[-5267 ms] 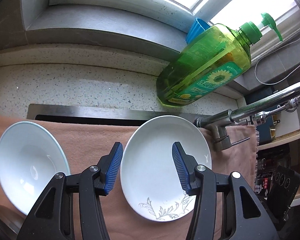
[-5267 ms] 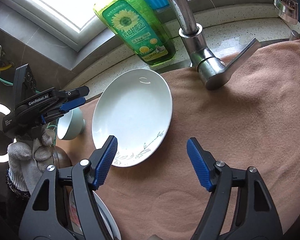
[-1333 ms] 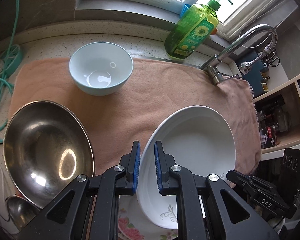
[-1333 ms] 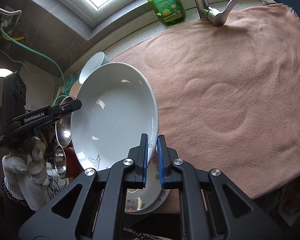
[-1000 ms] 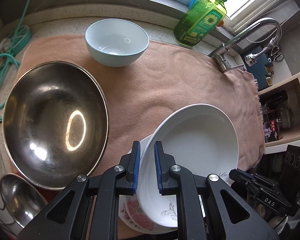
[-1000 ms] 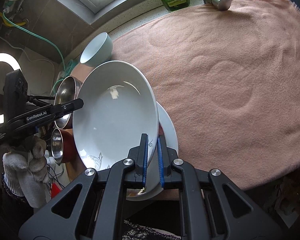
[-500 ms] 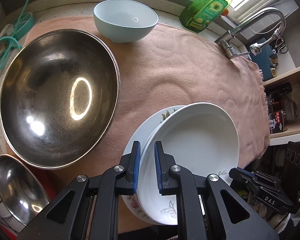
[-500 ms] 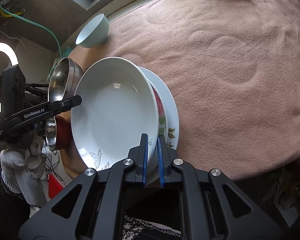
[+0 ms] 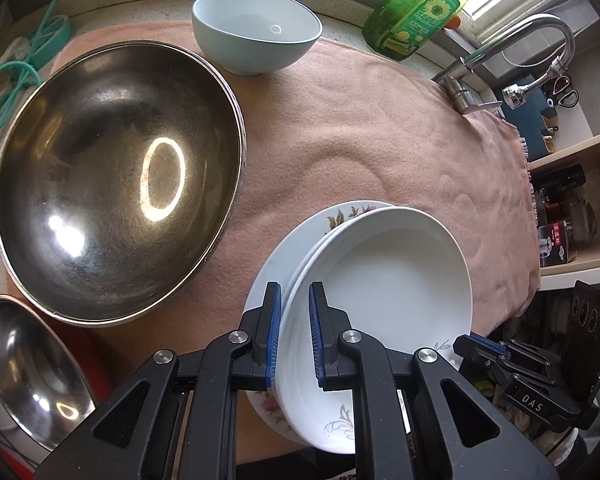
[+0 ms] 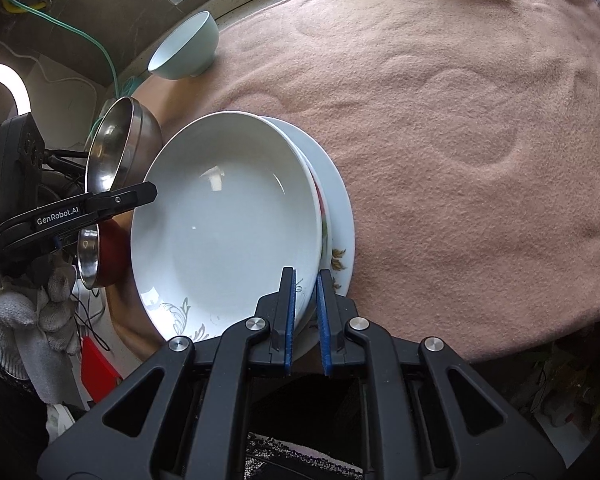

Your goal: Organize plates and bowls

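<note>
A white deep plate (image 9: pixel 388 276) with a grey leaf print lies on a stack of flowered plates (image 9: pixel 276 256) at the near edge of the pink towel (image 9: pixel 340 136). My left gripper (image 9: pixel 294 320) is shut on the plate's left rim. My right gripper (image 10: pixel 305 304) is shut on its right rim, seen in the right wrist view over the same plate (image 10: pixel 228 232) and stack (image 10: pixel 340 216). A pale blue bowl (image 9: pixel 256 36) stands upright at the far side of the towel; it also shows in the right wrist view (image 10: pixel 184 48).
A large steel bowl (image 9: pixel 112 176) sits left of the plate stack, with a smaller steel bowl (image 9: pixel 28 364) nearer. A green soap bottle (image 9: pixel 416 8) and a tap (image 9: pixel 512 44) stand at the back right. Open shelves (image 9: pixel 572 208) are to the right.
Both grippers have carried the white plate from beside the tap toward the near edge and lowered it onto the flowered plate stack. The jaws have eased slightly apart but still hold the rim.
</note>
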Demonstrator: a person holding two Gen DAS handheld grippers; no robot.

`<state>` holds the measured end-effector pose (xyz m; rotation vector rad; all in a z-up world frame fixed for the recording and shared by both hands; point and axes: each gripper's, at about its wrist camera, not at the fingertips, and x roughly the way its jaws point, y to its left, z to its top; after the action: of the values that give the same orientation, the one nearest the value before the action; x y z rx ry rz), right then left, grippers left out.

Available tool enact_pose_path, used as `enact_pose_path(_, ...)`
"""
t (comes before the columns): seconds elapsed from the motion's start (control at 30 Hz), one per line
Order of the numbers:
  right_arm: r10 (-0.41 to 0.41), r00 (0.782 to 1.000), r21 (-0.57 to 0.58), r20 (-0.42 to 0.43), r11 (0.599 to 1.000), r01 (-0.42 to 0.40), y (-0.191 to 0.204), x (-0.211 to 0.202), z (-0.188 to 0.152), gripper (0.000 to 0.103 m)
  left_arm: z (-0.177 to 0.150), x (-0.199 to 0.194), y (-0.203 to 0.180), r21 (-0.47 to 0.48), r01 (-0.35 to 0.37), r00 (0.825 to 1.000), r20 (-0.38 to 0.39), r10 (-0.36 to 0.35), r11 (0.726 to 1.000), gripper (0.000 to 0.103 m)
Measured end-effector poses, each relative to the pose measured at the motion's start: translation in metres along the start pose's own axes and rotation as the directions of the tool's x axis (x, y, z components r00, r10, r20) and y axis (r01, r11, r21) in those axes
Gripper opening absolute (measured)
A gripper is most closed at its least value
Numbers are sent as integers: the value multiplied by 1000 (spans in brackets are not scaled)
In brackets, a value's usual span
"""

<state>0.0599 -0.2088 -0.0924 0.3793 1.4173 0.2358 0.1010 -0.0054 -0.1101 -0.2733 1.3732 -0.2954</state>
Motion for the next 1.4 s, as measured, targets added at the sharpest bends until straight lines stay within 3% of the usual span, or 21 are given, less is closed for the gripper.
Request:
enact_pose_path(0.17,-11,1000,-17,19,1000,11,2,-3,1,17,-2,0,-1,-4,6,1000,2,-6,1000,12)
enact_pose_path(0.23,-16,999,-23,38,1000,17,3,-8,3,26,-3,-1,-1,-7,15,1000,-2,-15,1000,18)
enact_pose_path(0.3,-28,997,-31,70,999,31,3,-15,4,45,-4,-3,-1,-11,20,1000,3,-20,1000,18)
enact_pose_path(0.47,-40,992,-47,121,998,46,4,-29,10,51,-3,-10,-1,-15,34,999,22,-34,999,21)
enact_pose_path(0.57,-28,988,-60,150,998,37,7,-35,15,65,-4,-17,-1,-14,47,998,47,-46,999,23)
enact_pose_path(0.6,-23,987,-69,160,997,34,9,-37,16,69,-5,-21,-2,-11,56,997,57,-55,998,26)
enact_pose_path(0.67,-20,985,-84,173,996,35,14,-40,20,71,-6,-29,-2,-3,71,994,86,-71,997,49)
enact_pose_path(0.77,-3,983,-111,184,994,24,21,-43,27,80,-7,-42,2,-18,79,988,136,-76,997,58)
enact_pose_path(0.87,18,983,-123,185,992,5,28,-45,35,81,-7,-52,12,-43,94,983,161,-85,995,58)
enact_pose_path(1.1,74,981,-160,182,986,-44,53,-46,57,84,-5,-78,44,-128,80,967,250,-46,989,58)
enact_pose_path(1.4,129,979,-210,156,973,-95,91,-35,83,84,2,-99,91,-231,66,951,308,9,971,58)
